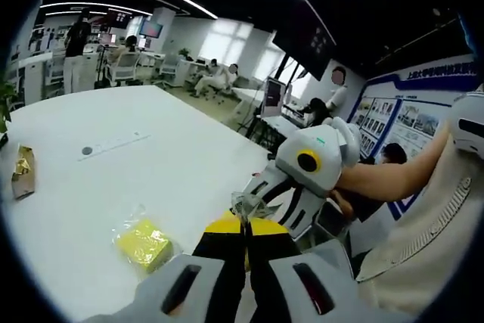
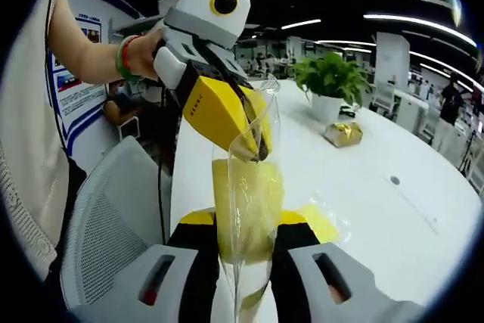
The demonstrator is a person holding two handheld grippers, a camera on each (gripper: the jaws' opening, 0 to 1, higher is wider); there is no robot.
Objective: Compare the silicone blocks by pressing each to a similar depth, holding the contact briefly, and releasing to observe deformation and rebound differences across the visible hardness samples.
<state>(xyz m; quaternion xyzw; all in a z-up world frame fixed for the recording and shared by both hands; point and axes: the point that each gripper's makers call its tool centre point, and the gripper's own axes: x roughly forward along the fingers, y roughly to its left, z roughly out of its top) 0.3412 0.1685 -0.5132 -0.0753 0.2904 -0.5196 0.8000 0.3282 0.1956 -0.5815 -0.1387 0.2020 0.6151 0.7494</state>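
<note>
A yellow silicone block in a clear plastic bag (image 2: 246, 194) hangs upright between my right gripper's (image 2: 246, 226) jaws, which are shut on it. My left gripper (image 2: 255, 145) comes in from the upper left, a hand holding it, and pinches the bag's top edge. In the left gripper view my left gripper (image 1: 243, 221) is shut on crumpled clear plastic (image 1: 246, 205), with the white right gripper (image 1: 261, 187) just beyond it. A second bagged yellow block (image 1: 144, 243) (image 2: 321, 221) lies on the white table (image 1: 151, 164).
A gold packet (image 1: 23, 172) (image 2: 344, 134) lies on the table, near a potted plant (image 2: 329, 77). A grey mesh chair (image 2: 113, 232) stands at the table's edge. People sit at desks (image 1: 121, 54) in the background.
</note>
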